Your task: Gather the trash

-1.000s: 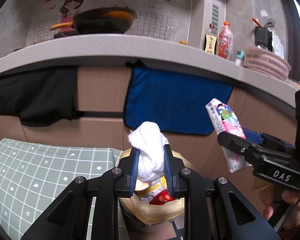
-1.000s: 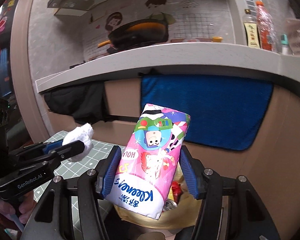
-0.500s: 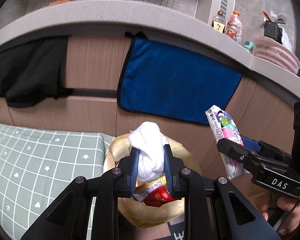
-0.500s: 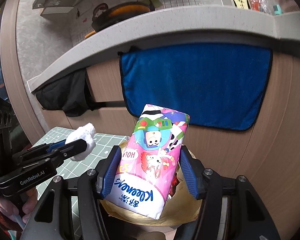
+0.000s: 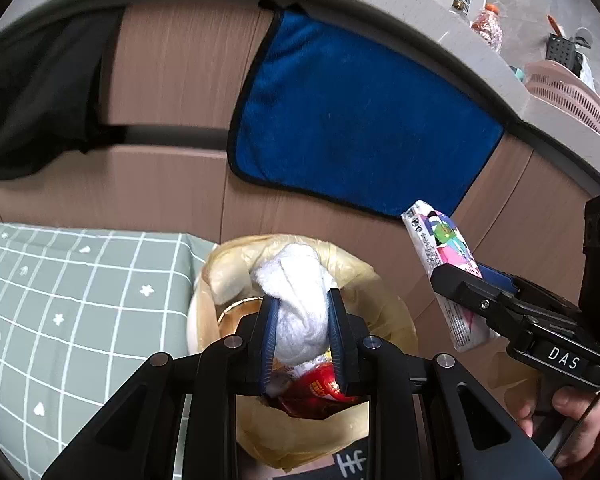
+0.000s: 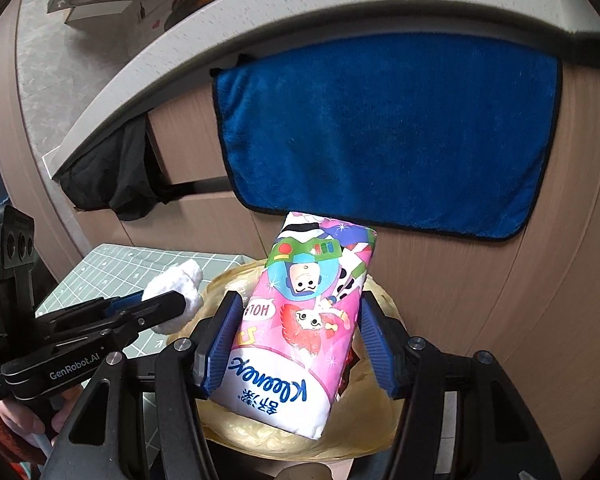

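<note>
Left gripper (image 5: 302, 308) pinches white tissue wad (image 5: 296, 296) above yellow-lined bin (image 5: 380, 304) at 6 o'clock. Right gripper (image 5: 456, 280) at 4 o'clock clamps tissue pack (image 5: 440, 248). Blue towel (image 5: 360, 120) at 12.

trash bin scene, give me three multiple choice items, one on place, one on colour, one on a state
1. Where does the white tissue wad sit?
A. on the checked cloth
B. between the left gripper's fingers above the bin
C. on the counter

2. What colour is the towel on the cabinet front?
A. blue
B. red
C. yellow

3. What is the right gripper doing?
A. standing empty
B. pinching the bin liner
C. clamping a Kleenex pack

Answers: 1 B, the wad is pinched over the lined trash bin. 2 A, the towel is plainly blue. 3 C, both pads press the pack's sides.
</note>
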A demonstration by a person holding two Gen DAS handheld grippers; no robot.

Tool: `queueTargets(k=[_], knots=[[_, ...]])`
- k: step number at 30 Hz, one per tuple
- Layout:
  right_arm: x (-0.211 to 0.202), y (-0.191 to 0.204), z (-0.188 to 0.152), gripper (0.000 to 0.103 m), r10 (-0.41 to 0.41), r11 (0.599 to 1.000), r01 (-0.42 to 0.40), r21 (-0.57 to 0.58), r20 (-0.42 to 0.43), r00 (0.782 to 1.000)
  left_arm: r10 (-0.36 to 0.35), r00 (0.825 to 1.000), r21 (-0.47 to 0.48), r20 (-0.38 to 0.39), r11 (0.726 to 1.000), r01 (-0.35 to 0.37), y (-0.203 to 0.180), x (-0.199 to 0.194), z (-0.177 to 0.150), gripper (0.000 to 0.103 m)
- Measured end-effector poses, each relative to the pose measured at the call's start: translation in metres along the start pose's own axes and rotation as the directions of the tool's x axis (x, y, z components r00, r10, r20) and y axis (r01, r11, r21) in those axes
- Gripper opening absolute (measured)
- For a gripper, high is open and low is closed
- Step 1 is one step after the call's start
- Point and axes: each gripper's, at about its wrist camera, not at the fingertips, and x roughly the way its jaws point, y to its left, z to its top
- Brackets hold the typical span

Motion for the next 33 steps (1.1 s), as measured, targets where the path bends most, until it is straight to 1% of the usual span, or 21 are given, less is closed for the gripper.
queueTargets(k=[4, 6, 7, 9, 11, 13, 15, 20, 22, 24, 27, 29, 31, 33], knots=[[0.008, -0.005, 0.001, 0.056, -0.003, 1.0, 0.003, 0.012, -0.006, 1.0, -0.028, 0.999, -0.008, -0.027, 1.0, 0.028, 0.003, 0.012, -0.001, 0.024], [0.01, -0.007, 0.001, 0.056, -0.008, 1.0, 0.008, 0.018, -0.008, 1.0, -0.054, 0.997, -0.013, -0.058, 0.998, 0.054, 0.004, 0.018, 0.0, 0.025], [0.011, -0.008, 0.001, 0.056, -0.009, 1.0, 0.009, 0.021, -0.01, 1.0, -0.061, 0.996, -0.022, -0.069, 0.998, 0.06, 0.006, 0.019, 0.001, 0.028], [0.013, -0.008, 0.0, 0.056, -0.014, 1.0, 0.014, 0.022, -0.015, 1.0, -0.085, 0.993, -0.047, -0.08, 0.996, 0.081, 0.011, 0.02, 0.003, 0.039], [0.016, -0.008, 0.0, 0.056, -0.016, 1.0, 0.017, 0.026, -0.021, 1.0, -0.105, 0.991, -0.068, -0.082, 0.993, 0.1, 0.014, 0.018, 0.005, 0.048], [0.017, -0.007, -0.001, 0.056, -0.013, 0.999, 0.014, 0.036, -0.025, 1.0, -0.122, 0.988, -0.085, -0.093, 0.99, 0.114, 0.018, 0.014, 0.007, 0.049], [0.017, -0.005, -0.002, 0.056, -0.015, 0.999, 0.016, 0.039, -0.026, 1.0, -0.112, 0.988, -0.088, -0.106, 0.991, 0.103, 0.019, 0.009, 0.008, 0.049], [0.001, 0.007, -0.006, 0.056, -0.007, 0.998, 0.007, 0.059, -0.007, 1.0, -0.101, 0.989, -0.088, -0.105, 0.992, 0.092, 0.022, -0.018, 0.007, 0.049], [-0.01, 0.015, -0.009, 0.056, 0.001, 0.998, -0.001, 0.066, 0.001, 1.0, -0.046, 0.994, -0.06, -0.102, 0.997, 0.04, 0.022, -0.037, 0.002, 0.049], [-0.022, 0.024, -0.014, 0.056, 0.001, 0.998, -0.002, 0.061, 0.006, 1.0, 0.02, 0.998, -0.029, -0.057, 0.999, -0.022, 0.02, -0.068, -0.008, 0.049], [-0.045, 0.047, -0.025, 0.057, 0.006, 0.999, -0.007, 0.037, 0.021, 1.0, 0.084, 0.996, -0.01, 0.006, 0.996, -0.084, 0.017, -0.116, -0.026, 0.049], [-0.064, 0.064, -0.036, 0.062, 0.01, 1.0, -0.011, 0.027, 0.032, 0.999, 0.149, 0.987, -0.005, 0.055, 0.989, -0.149, 0.013, -0.154, -0.041, 0.049], [-0.084, 0.082, -0.047, 0.066, 0.036, 0.999, -0.037, 0.025, 0.043, 0.998, 0.217, 0.972, 0.011, 0.089, 0.976, -0.219, 0.007, -0.184, -0.057, 0.049], [-0.104, 0.101, -0.06, 0.069, 0.055, 0.998, -0.056, 0.012, 0.049, 0.997, 0.283, 0.952, 0.033, 0.117, 0.957, -0.289, -0.001, -0.215, -0.076, 0.049]])
